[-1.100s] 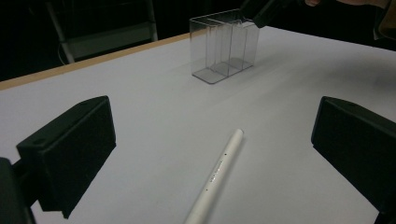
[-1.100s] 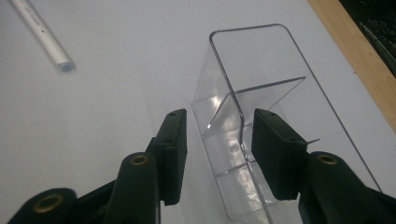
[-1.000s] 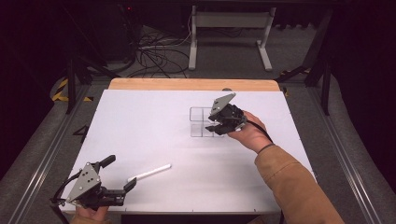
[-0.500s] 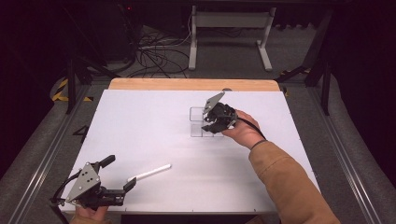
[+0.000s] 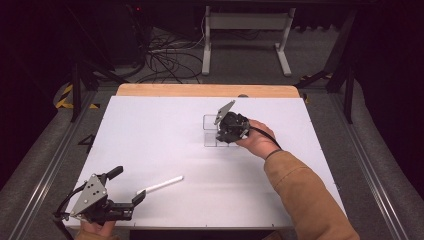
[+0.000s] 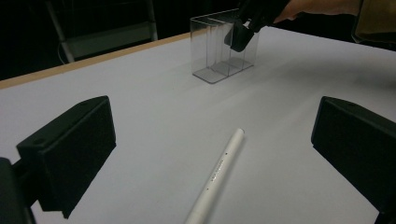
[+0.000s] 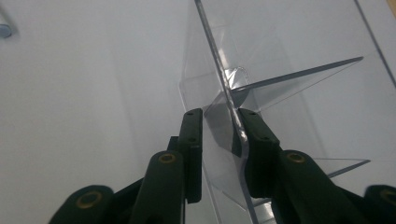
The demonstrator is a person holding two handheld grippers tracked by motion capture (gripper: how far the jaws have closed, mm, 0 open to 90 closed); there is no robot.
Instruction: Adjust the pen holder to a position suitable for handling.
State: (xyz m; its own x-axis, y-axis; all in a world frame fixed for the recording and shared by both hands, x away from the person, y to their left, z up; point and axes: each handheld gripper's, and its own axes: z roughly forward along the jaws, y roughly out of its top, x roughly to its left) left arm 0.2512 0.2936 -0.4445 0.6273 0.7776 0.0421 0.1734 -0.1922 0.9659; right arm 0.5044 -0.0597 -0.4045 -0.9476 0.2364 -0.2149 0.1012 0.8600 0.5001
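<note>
Right tongs [image 5: 226, 131] straddle wall of clear divided box [image 6: 219, 46] mid-table, jaws near-closed, grip unconfirmed; left tongs [image 5: 127, 192] wide open, empty, near-left; white pen [image 5: 160, 184] just beyond; likely next: steady box, pick pen

A white table [image 5: 150, 130] with a wooden far edge stands on grey floor [image 5: 370, 130]. Beyond it, cables [image 5: 167, 57] and a metal stand [image 5: 245, 22] sit in a dark room.

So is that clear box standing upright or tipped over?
Upright: the clear box sits flat on the white table, open top upward, its compartments empty.
</note>
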